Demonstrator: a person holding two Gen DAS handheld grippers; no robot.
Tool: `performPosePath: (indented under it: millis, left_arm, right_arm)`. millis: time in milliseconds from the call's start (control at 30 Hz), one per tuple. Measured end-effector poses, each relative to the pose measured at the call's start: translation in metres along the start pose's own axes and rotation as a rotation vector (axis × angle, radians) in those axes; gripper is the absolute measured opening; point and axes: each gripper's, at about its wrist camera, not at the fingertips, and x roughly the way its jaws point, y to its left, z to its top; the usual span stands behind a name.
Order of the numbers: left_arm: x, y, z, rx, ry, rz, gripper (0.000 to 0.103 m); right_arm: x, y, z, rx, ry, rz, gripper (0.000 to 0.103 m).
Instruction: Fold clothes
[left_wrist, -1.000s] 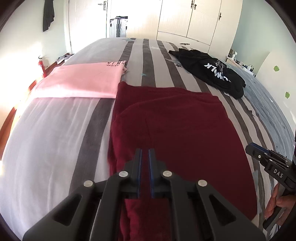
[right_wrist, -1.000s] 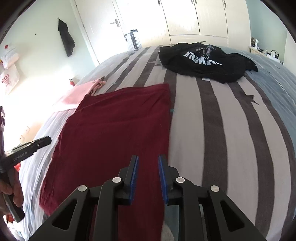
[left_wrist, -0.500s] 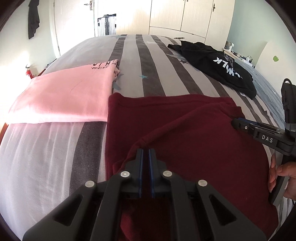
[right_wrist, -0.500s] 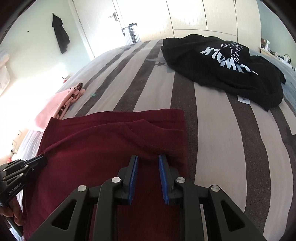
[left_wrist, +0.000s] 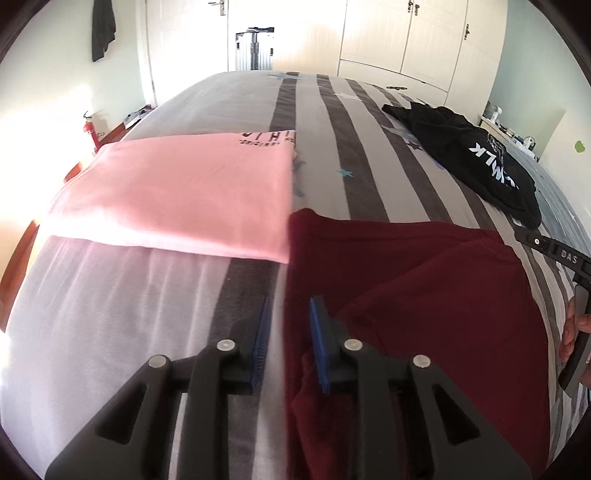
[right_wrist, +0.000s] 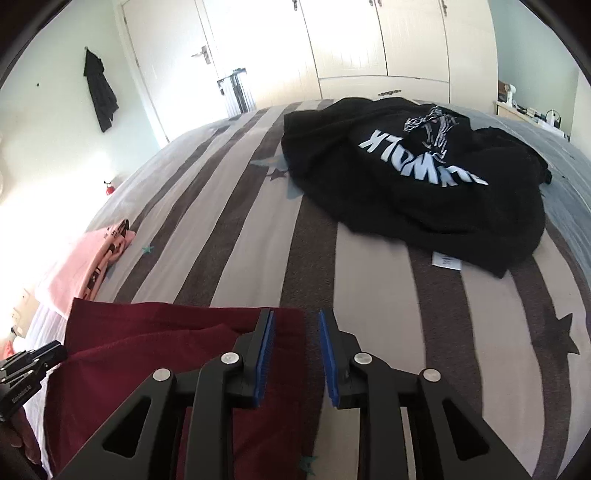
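The maroon garment (left_wrist: 424, 295) is lying folded on the striped bed (left_wrist: 332, 147), just beside the folded pink garment (left_wrist: 177, 199). Both hand-held grippers are releasing: the jaws have just been opening. The left hand-held gripper (left_wrist: 288, 328) is straddling the garment's left edge, pads clear of the cloth. The right hand-held gripper (right_wrist: 295, 339) is straddling its right far corner, likewise unclenched. The fold's long axis is running across, between the two hands. The black garment (right_wrist: 424, 184) is lying unfolded farther off, nearer the right hand.

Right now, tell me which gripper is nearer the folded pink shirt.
Left. The left gripper stands over the maroon garment's edge on the pink shirt's side; the right gripper is at the garment's opposite edge, farther away.
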Motion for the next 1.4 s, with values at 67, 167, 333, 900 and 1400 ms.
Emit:
performPosePath:
  millis: [67, 167, 333, 900, 1400]
  left_arm:
    - [-0.021, 0.010, -0.013, -0.020, -0.009, -0.012, 0.035]
    - [-0.059, 0.019, -0.042, -0.059, -0.010, -0.034, 0.049]
    - [-0.105, 0.018, -0.100, -0.102, 0.053, -0.060, 0.054]
    - [-0.127, 0.000, -0.205, -0.178, 0.160, -0.121, 0.054]
    - [-0.126, -0.022, -0.219, -0.093, 0.138, -0.127, 0.045]
  right_arm:
    - [-0.023, -0.006, -0.009, -0.003, 0.003, 0.021, 0.044]
    - [-0.062, -0.009, -0.039, -0.010, 0.023, 0.046, 0.044]
    - [-0.124, -0.007, -0.111, 0.036, 0.093, 0.077, 0.048]
    - [-0.186, 0.012, -0.244, 0.082, 0.240, 0.179, 0.049]
    - [-0.180, 0.017, -0.250, 0.091, 0.185, 0.197, 0.050]
